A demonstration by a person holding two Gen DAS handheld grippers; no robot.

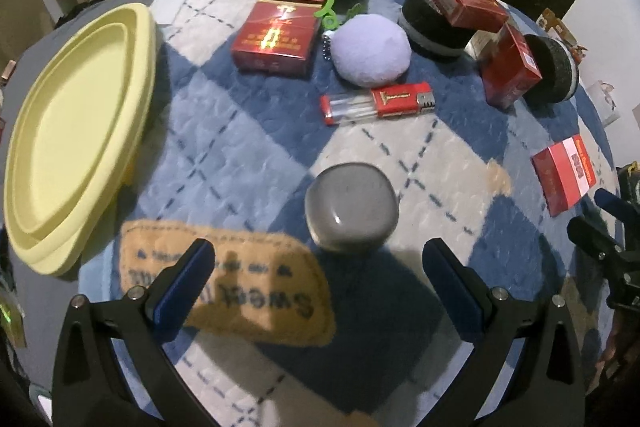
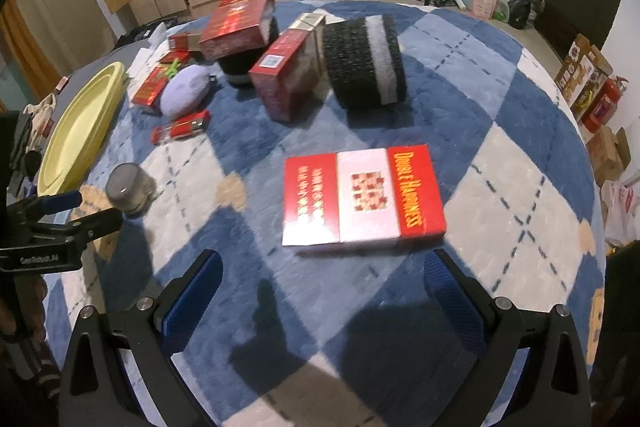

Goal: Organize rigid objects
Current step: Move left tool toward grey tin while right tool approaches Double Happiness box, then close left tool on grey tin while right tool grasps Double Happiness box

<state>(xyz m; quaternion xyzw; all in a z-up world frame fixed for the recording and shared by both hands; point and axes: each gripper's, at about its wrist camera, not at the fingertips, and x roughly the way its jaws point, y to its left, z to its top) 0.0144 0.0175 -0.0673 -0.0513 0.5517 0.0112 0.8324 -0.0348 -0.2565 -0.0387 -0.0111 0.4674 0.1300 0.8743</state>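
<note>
The rigid objects lie scattered on a blue-and-white checked blanket [image 1: 248, 155] that covers the worktop; the left gripper [image 1: 318, 263] hangs just above it with its jaws wide apart, holding nothing and touching nothing; a small grey jar [image 1: 352, 207] stands just ahead of the gap between its blue pads [image 1: 188, 283], not between them; a tan patch with lettering [image 1: 228, 291] lies under the left pad; the right gripper [image 2: 322, 279] is likewise spread wide and empty, apart from everything; just ahead of it a red-and-white box marked "Double Happiness" [image 2: 362, 197] lies flat on the blanket; to the far left of the left wrist view a pale yellow tray [image 1: 76, 143] rests on the blanket's edge; farther on lies a red lighter [image 1: 378, 103], then a lilac plush ball [image 1: 372, 49] beside a flat red box [image 1: 276, 41] and a green clip [image 1: 326, 13]; near the far side a black-and-grey roll [image 2: 364, 61] lies on its side, touching an upright red box [image 2: 286, 77]; another red box [image 2: 238, 21] rests tilted on a second dark roll [image 2: 242, 65].
</note>
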